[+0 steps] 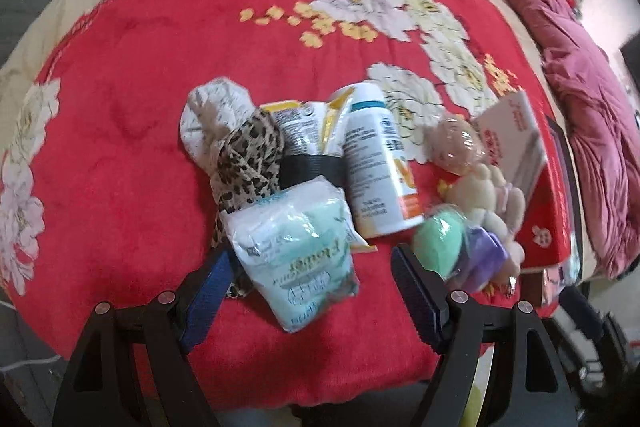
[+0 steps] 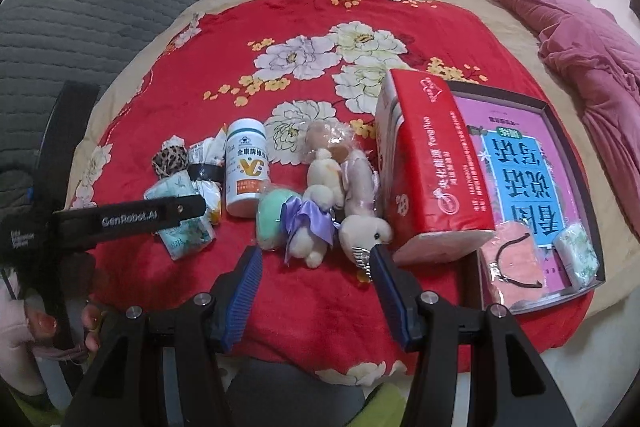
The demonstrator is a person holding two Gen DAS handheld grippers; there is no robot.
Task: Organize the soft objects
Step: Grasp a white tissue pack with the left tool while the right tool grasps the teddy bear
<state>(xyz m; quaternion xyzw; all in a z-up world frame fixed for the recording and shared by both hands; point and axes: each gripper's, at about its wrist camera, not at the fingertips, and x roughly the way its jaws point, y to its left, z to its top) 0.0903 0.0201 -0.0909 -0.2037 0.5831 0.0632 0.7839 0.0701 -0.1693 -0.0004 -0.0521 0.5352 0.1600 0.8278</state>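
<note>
A row of small items runs along the near edge of a red floral blanket (image 2: 320,27) spread over a bed. The left gripper (image 1: 316,291) hangs open over the row's left end, its blue-padded jaws spread to either side of a pale green tissue pack (image 1: 300,263) without closing on it. Touching that pack are a leopard-print cloth (image 1: 248,163), a black-banded bundle of sachets (image 1: 308,135) and a white supplement bottle (image 2: 246,171) lying on its side. The right gripper (image 2: 316,291) is likewise open and holds nothing, hovering at the blanket's near edge before a mint-green sponge (image 2: 272,219), a purple-ribboned plush (image 2: 308,231) and a cream plush toy (image 2: 360,195). Just right of the plush toys a red tissue box (image 2: 432,171) leans against a dark tray (image 2: 576,155) at the blanket's right edge; the tray holds a pink-and-blue book, a pink cloth and a small packet. The blanket's far half lies open; a pink quilt (image 2: 580,39) borders the bed's right side.
</note>
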